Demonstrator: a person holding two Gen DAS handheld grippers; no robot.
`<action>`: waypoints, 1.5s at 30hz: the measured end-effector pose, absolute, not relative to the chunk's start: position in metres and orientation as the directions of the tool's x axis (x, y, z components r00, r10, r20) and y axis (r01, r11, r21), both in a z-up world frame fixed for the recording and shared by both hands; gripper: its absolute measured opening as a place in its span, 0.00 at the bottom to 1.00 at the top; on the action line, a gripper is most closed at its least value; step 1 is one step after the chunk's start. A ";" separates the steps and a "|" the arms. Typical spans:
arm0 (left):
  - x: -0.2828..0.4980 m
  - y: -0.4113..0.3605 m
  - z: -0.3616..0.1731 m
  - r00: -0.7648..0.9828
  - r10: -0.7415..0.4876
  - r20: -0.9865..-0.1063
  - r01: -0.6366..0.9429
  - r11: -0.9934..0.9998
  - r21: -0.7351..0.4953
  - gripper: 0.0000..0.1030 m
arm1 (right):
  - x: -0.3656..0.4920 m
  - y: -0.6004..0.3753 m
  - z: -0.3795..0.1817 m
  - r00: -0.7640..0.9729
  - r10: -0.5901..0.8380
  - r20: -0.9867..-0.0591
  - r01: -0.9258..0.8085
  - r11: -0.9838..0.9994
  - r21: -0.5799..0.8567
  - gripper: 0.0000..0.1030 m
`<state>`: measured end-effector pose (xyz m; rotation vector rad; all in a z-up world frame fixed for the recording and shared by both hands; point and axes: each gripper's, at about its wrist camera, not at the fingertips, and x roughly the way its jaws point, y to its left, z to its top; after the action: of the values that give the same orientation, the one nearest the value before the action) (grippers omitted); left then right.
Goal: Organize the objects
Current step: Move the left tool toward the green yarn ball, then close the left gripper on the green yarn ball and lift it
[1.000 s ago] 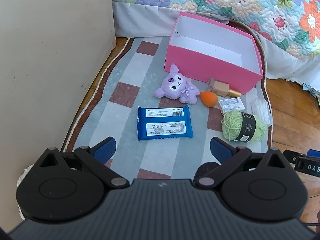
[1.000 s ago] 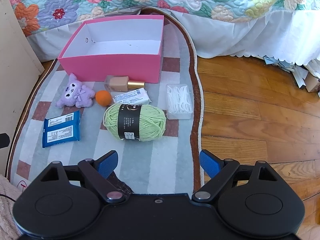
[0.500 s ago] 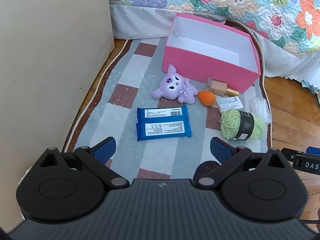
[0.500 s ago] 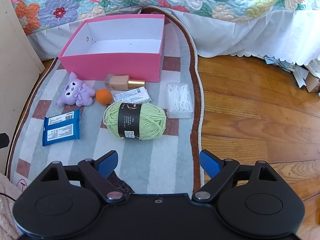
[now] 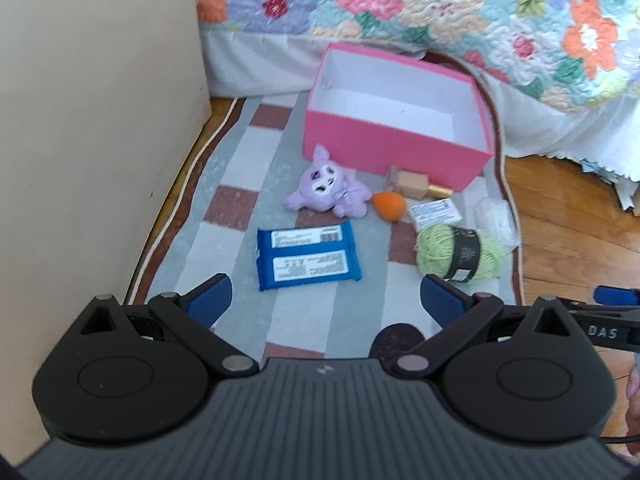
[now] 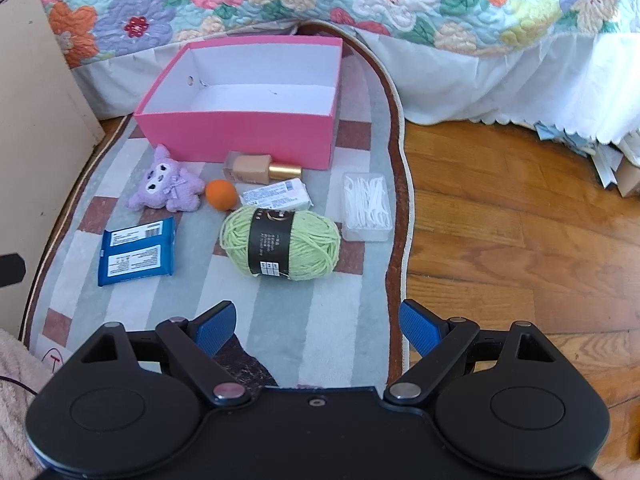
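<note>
On the checked rug (image 6: 304, 320), near its right edge, the green yarn skein (image 6: 280, 242) lies straight ahead of the right gripper (image 6: 316, 322), long axis crosswise to its wide, empty fingers. Left gripper (image 5: 326, 298), also wide, faces the blue wipes packet (image 5: 306, 256); the open pink box (image 6: 240, 136) waits behind.

checkered rug (image 6: 304, 320) on wood floor (image 6: 520, 248) carries pink box (image 6: 240, 136), yarn (image 6: 280, 242).
</note>
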<state>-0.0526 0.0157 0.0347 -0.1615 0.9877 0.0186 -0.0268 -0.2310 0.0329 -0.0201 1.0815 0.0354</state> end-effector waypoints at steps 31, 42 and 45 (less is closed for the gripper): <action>0.077 -0.068 -0.055 0.471 -0.303 -0.829 0.106 0.952 -0.288 0.97 | 0.018 -0.247 -0.034 0.563 0.302 -0.770 -0.343 0.932 0.115 0.89; 0.099 -0.086 -0.103 0.461 -0.407 -0.789 0.157 0.912 -0.379 0.97 | 0.036 -0.241 -0.089 0.559 0.268 -0.785 -0.324 0.942 0.091 0.89; 0.098 -0.086 -0.114 0.467 -0.442 -0.766 0.161 0.894 -0.418 0.93 | 0.041 -0.242 -0.100 0.562 0.263 -0.784 -0.312 0.945 0.094 0.89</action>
<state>0.0983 -0.0858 -0.1143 -0.3064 1.0219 -0.3771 0.0412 -0.2416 -0.0996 -0.0582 0.9137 0.3392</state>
